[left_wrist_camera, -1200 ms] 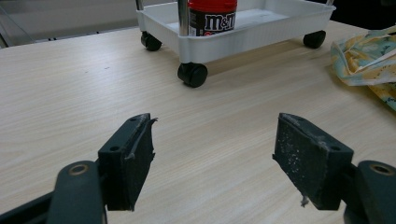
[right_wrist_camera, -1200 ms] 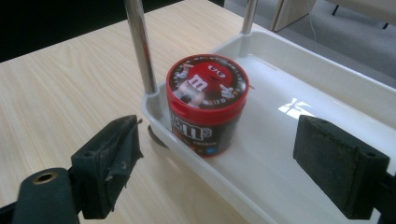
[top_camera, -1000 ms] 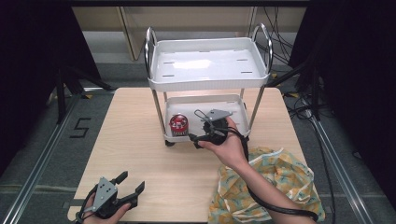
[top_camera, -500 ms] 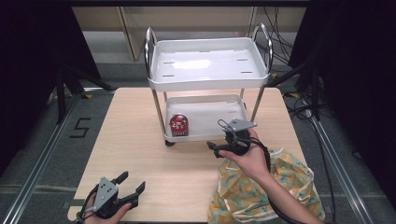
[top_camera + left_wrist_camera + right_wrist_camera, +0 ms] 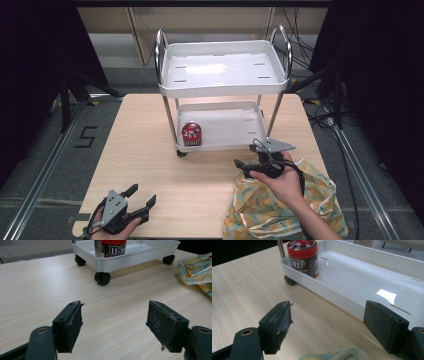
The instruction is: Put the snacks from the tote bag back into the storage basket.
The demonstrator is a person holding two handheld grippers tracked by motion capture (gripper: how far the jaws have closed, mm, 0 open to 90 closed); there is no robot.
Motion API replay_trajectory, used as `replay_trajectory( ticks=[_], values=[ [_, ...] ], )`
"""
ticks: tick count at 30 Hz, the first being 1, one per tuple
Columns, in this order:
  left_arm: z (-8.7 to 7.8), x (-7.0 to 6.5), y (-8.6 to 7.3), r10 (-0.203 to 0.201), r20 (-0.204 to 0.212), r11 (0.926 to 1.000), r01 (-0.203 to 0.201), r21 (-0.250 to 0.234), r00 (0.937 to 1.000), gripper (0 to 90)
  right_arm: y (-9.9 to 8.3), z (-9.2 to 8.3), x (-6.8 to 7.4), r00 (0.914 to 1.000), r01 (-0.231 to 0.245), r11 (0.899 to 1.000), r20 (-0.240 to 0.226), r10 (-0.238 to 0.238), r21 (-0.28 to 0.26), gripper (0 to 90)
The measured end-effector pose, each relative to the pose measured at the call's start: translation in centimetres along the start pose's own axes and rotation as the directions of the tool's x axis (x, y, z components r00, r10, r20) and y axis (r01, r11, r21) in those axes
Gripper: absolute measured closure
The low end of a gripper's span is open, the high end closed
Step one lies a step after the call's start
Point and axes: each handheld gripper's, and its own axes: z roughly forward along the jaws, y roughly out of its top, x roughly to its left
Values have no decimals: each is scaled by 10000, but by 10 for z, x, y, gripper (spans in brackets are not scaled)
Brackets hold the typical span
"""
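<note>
Black tools (image 5: 137, 204), grey triangular plates.

pale matt wood-grain table (image 5: 150, 150); glossy white plastic cart (image 5: 225, 90) on polished metal posts; m&m's jar (image 5: 303, 257) with shiny red plastic lid; soft printed cloth (image 5: 280, 210) at five o'clock; rough matt black gripper pads (image 5: 166, 325)

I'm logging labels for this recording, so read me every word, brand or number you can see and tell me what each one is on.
"m&m's": on the dark label of the red-lidded jar standing on the white cart's lower tray.
"5": painted on the grey floor left of the table.
Print on the jar's lid and its white side panel: too small to read.
</note>
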Motion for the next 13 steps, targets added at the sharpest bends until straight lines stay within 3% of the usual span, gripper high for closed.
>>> replay_trajectory(
  ticks=[3, 5, 9, 10, 12, 13],
  values=[
    [0, 0, 0, -2, -3, 10000, 2, -9, 10000, 277, -6, -2, -1, 9999, -18, 10000, -133, 16, -86, 244],
    [0, 0, 0, 1, -4, 10000, -1, -4, 10000, 278, -10, -4, 1, 9995, -307, 9995, -118, 307, -30, 248],
    [0, 1, 0, 23, 13, 10000, -23, 1, 10000, 278, -15, -2, 0, 9998, -85, 9996, -182, 80, -287, 250],
    [0, 1, 0, 24, 70, 10000, -24, -31, 10000, 278, -16, -2, 2, 9991, -360, 9992, -236, 356, -162, 249],
    [1, 1, 0, 0, 53, 10000, 0, -26, 10000, 278, -15, -2, -1, 9999, -36, 9994, -130, 32, -352, 245],
    [1, 2, 0, -11, 68, 10000, 12, -27, 10000, 277, -15, -2, 0, 9997, -200, 9990, -162, 194, -399, 238]
  ],
)
